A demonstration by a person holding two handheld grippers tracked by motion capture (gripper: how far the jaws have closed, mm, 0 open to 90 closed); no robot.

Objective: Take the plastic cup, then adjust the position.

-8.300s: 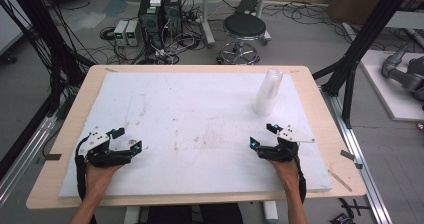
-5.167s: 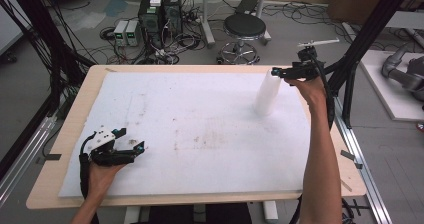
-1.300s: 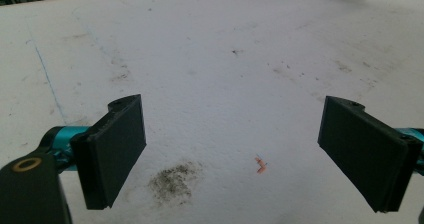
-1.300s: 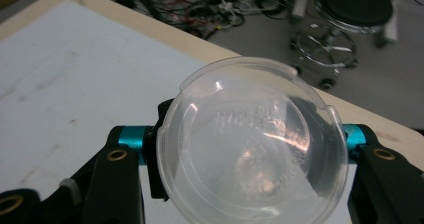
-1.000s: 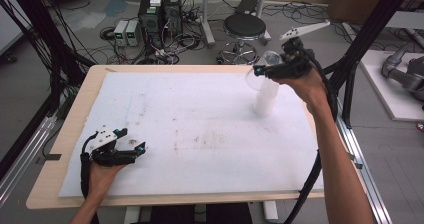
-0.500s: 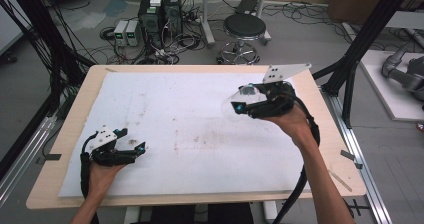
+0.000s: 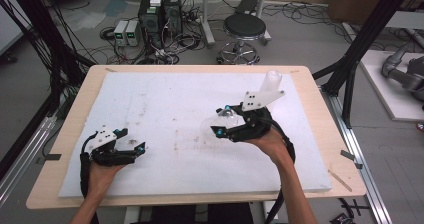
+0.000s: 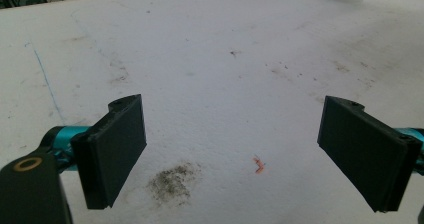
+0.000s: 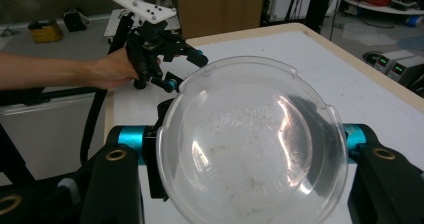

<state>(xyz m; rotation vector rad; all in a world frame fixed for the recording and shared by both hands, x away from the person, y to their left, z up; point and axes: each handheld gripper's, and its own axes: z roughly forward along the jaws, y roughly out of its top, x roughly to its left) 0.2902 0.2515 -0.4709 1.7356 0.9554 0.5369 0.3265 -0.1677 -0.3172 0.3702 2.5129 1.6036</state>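
White foam padding (image 7: 165, 109) covers the table under me. My right gripper (image 9: 250, 149) is clamped on a clear plastic cup (image 9: 252, 144), lifted over the mat's middle, likely taken from the cup stack (image 7: 271, 83) far right. My left gripper (image 8: 230, 149) rests wide apart, empty, near the front edge.

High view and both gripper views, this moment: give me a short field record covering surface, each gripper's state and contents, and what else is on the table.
surface: white mat on a wooden table, stained with dark smudges
left gripper: jaws wide apart, nothing between them, low over the mat near the front left
right gripper: shut on a clear plastic cup, held off the mat near the middle right, its round end facing the gripper's camera
other items: stack of clear cups upright near the far right
mat marks: dark smudge, small orange fleck
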